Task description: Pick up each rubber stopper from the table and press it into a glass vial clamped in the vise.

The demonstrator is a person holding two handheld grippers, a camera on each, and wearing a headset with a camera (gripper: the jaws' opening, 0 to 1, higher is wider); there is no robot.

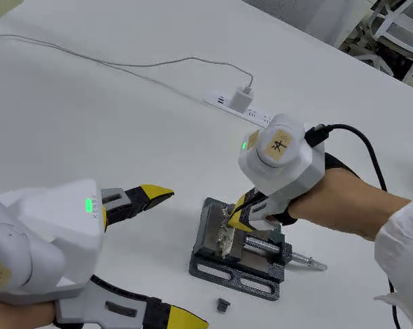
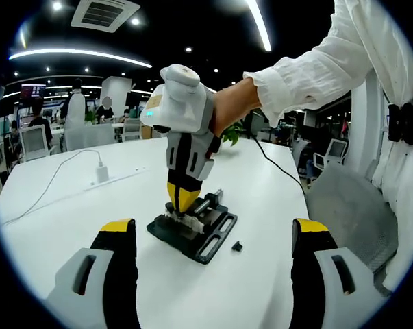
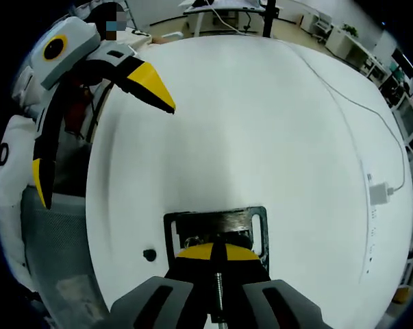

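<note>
The stopper (image 1: 222, 305) near the vise (image 1: 242, 273) looks like light, soft rubber; pinch its sides. Left gripper (image 1: 181, 255) jaws released, right gripper (image 1: 239, 214) jaws clenched.

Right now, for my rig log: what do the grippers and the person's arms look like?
The left gripper and right gripper have white housings with green lights and black jaws tipped yellow. The right one bears a tan sticker and a black cable. The sleeve is white.

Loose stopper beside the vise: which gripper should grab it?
Left. The left gripper is open and free near the rubber stopper; the right gripper sits shut over the vise.
</note>
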